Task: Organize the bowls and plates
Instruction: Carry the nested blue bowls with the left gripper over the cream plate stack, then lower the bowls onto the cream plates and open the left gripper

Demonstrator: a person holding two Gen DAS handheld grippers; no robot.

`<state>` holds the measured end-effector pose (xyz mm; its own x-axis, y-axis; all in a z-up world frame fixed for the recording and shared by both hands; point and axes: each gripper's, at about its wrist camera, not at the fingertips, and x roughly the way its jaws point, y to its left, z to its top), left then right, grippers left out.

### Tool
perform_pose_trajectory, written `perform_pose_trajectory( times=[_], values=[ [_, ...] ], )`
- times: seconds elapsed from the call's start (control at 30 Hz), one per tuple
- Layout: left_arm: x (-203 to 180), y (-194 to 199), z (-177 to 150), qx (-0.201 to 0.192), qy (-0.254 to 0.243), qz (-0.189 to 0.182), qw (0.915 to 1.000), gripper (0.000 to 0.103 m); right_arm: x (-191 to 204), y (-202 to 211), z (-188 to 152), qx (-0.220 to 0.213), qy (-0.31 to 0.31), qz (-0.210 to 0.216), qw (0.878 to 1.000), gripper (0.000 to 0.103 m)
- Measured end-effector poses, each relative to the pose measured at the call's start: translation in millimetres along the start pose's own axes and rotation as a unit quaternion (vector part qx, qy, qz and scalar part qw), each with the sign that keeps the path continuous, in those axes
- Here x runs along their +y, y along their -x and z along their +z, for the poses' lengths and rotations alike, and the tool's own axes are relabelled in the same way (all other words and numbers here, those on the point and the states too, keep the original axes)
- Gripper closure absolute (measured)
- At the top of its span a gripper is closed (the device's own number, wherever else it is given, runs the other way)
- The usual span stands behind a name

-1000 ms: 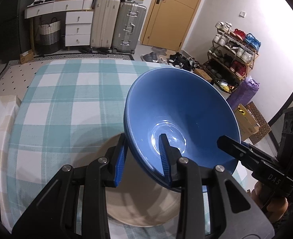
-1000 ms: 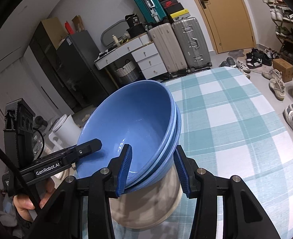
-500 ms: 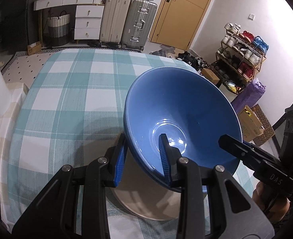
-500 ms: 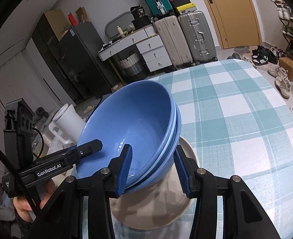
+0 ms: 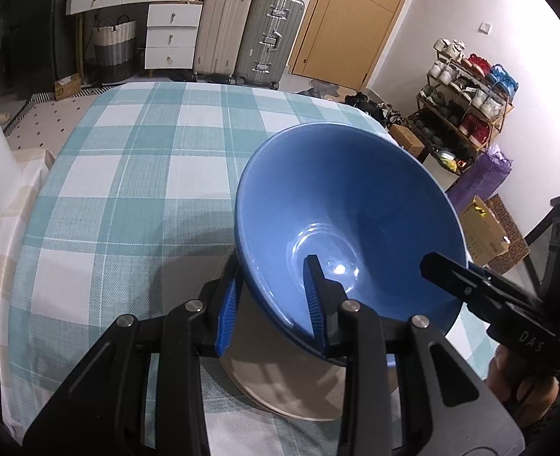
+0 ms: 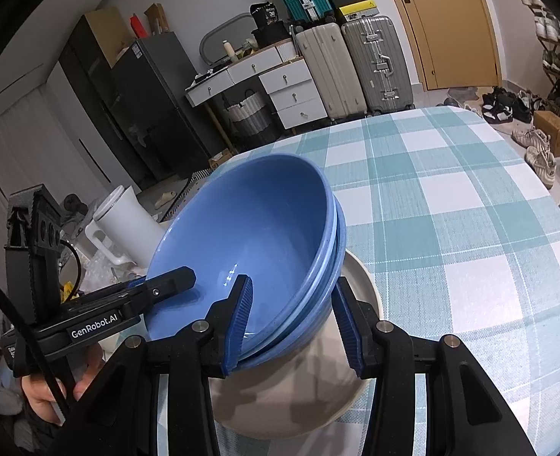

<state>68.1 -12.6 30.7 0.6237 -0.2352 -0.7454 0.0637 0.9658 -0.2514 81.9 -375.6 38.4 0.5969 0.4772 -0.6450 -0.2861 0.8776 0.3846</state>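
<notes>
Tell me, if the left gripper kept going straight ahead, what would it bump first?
The left gripper already clamps the blue bowls' rim, so the bowl wall is first. Beyond that it would probably meet the beige plate underneath, though depth is unclear.

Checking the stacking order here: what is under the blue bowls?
A beige plate lies on the checked tablecloth below the blue bowls. The bowls cover its middle, so whether they touch it cannot be seen.

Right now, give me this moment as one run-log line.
left gripper: shut on blue bowls | right gripper: shut on blue bowls | stack: above beige plate | table: checked cloth
</notes>
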Motion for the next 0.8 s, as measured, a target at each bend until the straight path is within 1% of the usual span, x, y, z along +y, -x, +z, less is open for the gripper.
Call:
perform_pose_trajectory(
  times=[0.2,0.4,0.47,0.5,0.53,0.57,0.6,0.63,0.7,0.8],
  values=[
    [-5,-5,-1,-0.003,-0.016,0.021,0.9996,0.073,1,0,0,0.000,0.004,-0.003,1.000,0.058],
    [-6,-6,0,-0.004,-0.019,0.024,0.9995,0.073,1,0,0,-0.001,0.006,-0.005,1.000,0.057],
    [-7,-5,0,-0.007,-0.020,0.025,0.9995,0.067,0,2,0,-0.008,0.013,-0.014,1.000,0.053],
    [-7,-4,-1,-0.010,-0.023,0.026,0.9993,0.067,0,3,0,-0.012,0.015,-0.018,1.000,0.052],
    [-9,-3,-1,-0.013,-0.029,0.030,0.9991,0.064,-1,4,0,-0.015,0.015,-0.021,1.000,0.048],
    [-9,-1,-2,-0.016,-0.032,0.033,0.9988,0.059,-2,5,0,-0.015,0.015,-0.020,1.000,0.045],
    [-8,0,-2,-0.018,-0.033,0.034,0.9987,0.057,-3,5,-1,-0.017,0.014,-0.020,1.000,0.038],
    [-8,1,-3,-0.021,-0.033,0.033,0.9987,0.053,-5,6,-1,-0.020,0.013,-0.020,1.000,0.034],
    [-5,5,-4,-0.025,-0.032,0.033,0.9986,0.049,-7,7,-2,-0.022,0.014,-0.020,0.999,0.031],
    [0,10,-6,-0.034,-0.031,0.039,0.9982,0.036,-8,10,-3,-0.024,0.020,-0.016,0.999,0.021]
  ],
)
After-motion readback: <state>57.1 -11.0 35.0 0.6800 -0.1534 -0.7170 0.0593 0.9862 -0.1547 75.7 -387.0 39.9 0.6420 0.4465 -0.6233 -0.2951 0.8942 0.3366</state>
